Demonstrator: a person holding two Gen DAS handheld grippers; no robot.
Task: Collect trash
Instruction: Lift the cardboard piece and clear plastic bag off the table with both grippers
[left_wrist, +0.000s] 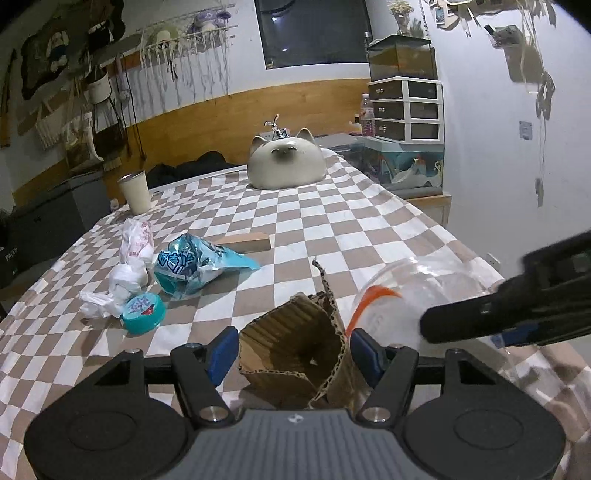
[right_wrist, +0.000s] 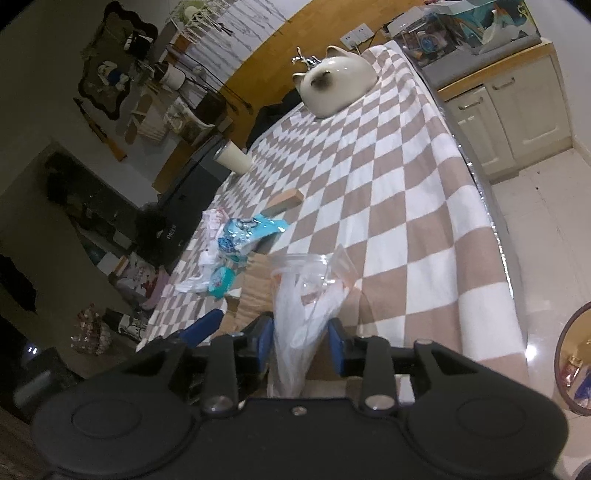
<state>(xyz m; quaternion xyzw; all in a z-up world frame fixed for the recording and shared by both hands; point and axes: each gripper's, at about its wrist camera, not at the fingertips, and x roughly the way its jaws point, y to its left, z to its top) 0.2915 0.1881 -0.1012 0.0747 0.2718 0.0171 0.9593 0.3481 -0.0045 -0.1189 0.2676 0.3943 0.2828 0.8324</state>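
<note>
While the left wrist view runs left to right from crumpled white tissue wads (left_wrist: 125, 284), teal round lid (left_wrist: 143, 314) and blue crinkled snack wrapper (left_wrist: 195, 267), left gripper (left_wrist: 291, 354) clamps a torn brown corrugated cardboard piece (left_wrist: 295, 347). Only the right view shows the right gripper (right_wrist: 301, 341) parted around the clear plastic bag (right_wrist: 303, 306), pads off it.

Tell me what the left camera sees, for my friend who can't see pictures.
The left tool squeezes a torn piece of cardboard above a checkered tablecloth. To the left lie a blue wrapper, a teal lid and crumpled white tissue. A clear plastic bag sits on the right, and a cat-shaped bowl rests farther back.
</note>
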